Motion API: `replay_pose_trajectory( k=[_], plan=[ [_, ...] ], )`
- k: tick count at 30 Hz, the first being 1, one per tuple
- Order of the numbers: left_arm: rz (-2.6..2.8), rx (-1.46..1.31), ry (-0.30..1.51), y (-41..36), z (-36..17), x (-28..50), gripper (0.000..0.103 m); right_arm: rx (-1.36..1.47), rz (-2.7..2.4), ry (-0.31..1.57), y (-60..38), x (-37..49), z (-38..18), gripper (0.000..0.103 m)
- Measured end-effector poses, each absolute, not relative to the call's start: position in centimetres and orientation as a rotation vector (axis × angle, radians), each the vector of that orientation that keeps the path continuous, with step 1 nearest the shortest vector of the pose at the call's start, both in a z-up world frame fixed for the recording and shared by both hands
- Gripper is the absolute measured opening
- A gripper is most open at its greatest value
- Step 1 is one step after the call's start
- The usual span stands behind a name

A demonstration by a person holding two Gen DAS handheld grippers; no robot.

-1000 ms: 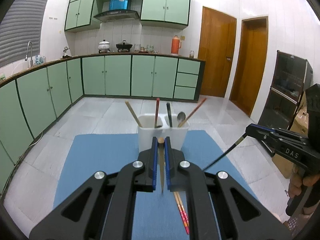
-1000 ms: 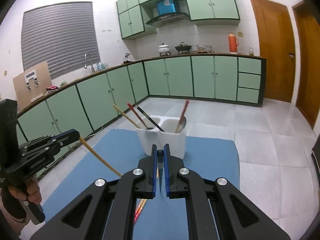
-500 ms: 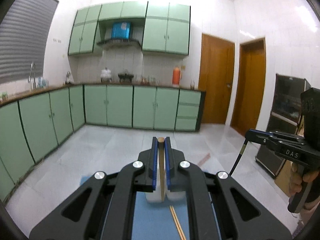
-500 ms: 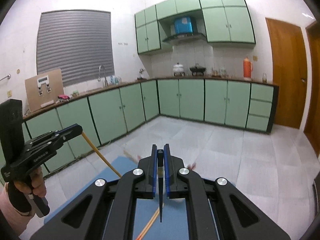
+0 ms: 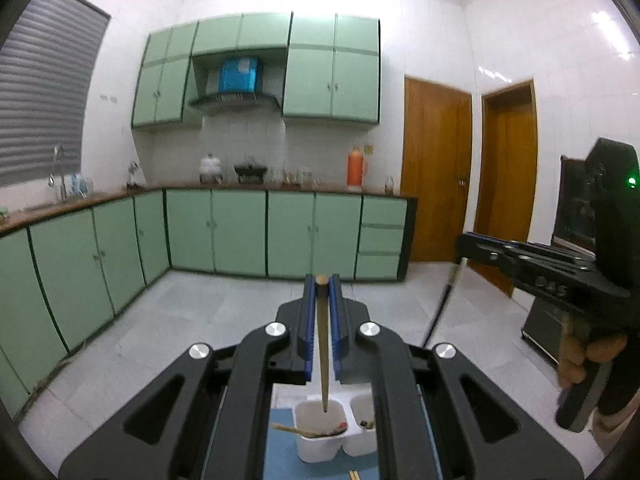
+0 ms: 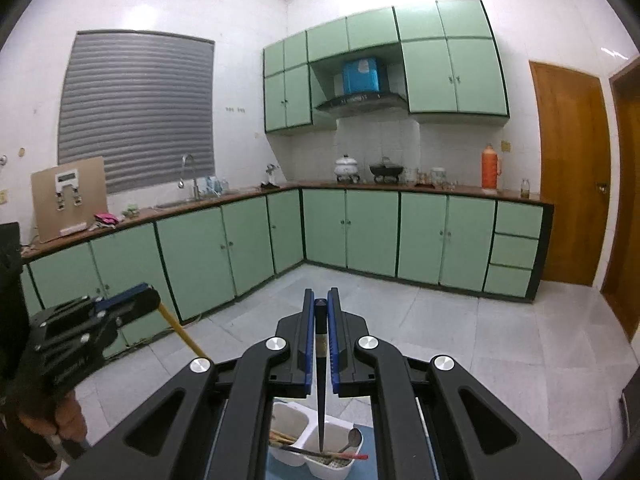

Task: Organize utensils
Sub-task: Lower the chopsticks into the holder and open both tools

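Both chopsticks have been lifted above the white holder (image 5: 320,436), each clamped in closed jaws; insertion is judged next.

Left black two-finger gripper with blue pads (image 5: 322,284) pointed slightly below level, fingers clamped on a thin wooden chopstick (image 5: 323,356). Right black blue-padded gripper (image 6: 320,300) likewise tilted, fingers pinched on a black chopstick (image 6: 320,384). A hand (image 5: 588,360) gripped each handle.
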State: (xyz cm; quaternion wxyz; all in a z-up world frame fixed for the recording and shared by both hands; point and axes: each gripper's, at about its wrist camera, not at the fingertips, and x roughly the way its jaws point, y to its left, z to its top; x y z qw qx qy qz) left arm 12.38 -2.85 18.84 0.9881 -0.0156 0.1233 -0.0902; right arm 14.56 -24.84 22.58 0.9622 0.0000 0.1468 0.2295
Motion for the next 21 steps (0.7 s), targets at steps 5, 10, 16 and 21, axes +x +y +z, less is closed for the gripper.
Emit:
replay_pose_trajectory(
  k=[5, 10, 16, 21],
  plan=[
    [-0.176, -0.012, 0.308, -3.3, 15.6, 14.9, 0.006, 0.002, 0.462, 0.360, -23.7, 16.9, 18.1, 0.006],
    [-0.197, -0.026, 0.400, -2.9, 11.9, 17.2, 0.007, -0.016, 0.468, 0.429, -23.0, 17.6, 14.7, 0.006],
    [-0.198, -0.040, 0.424, -1.4, 10.2, 15.9, 0.038, -0.003, 0.473, 0.473, -23.8, 15.9, 12.4, 0.011],
    [-0.180, -0.035, 0.379, -0.4, 9.9, 11.6, 0.044, 0.014, 0.429, 0.436, -25.6, 11.8, 11.7, 0.028]
  ],
)
